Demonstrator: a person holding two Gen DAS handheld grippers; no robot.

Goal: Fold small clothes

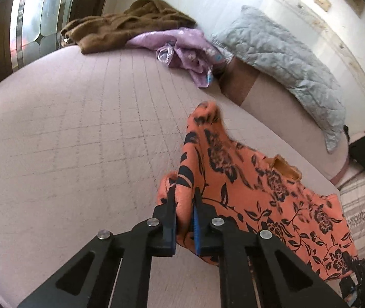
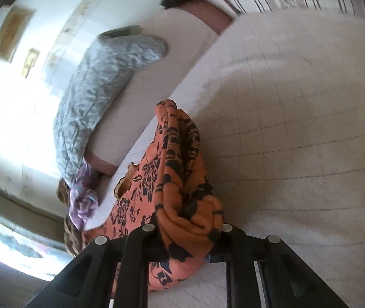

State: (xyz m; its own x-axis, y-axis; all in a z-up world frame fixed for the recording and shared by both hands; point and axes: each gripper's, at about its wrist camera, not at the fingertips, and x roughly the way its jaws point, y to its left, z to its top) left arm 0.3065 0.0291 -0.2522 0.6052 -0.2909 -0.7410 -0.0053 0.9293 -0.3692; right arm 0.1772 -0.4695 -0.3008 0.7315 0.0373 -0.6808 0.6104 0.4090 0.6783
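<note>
A: The bed (image 1: 67, 133) carries everything. The orange floral garment (image 1: 246, 192) lies near its front edge, and both ends are lifted.

B: Yes. The left gripper (image 1: 184, 220) is clenched on one bunched edge, and the right gripper (image 2: 182, 241) pinches the other fold.

A: What can go wrong?

B: I think the thick cloth may slip, because the grips are shallow. The right fingertips are hidden under cloth, and that view is blurred.
</note>
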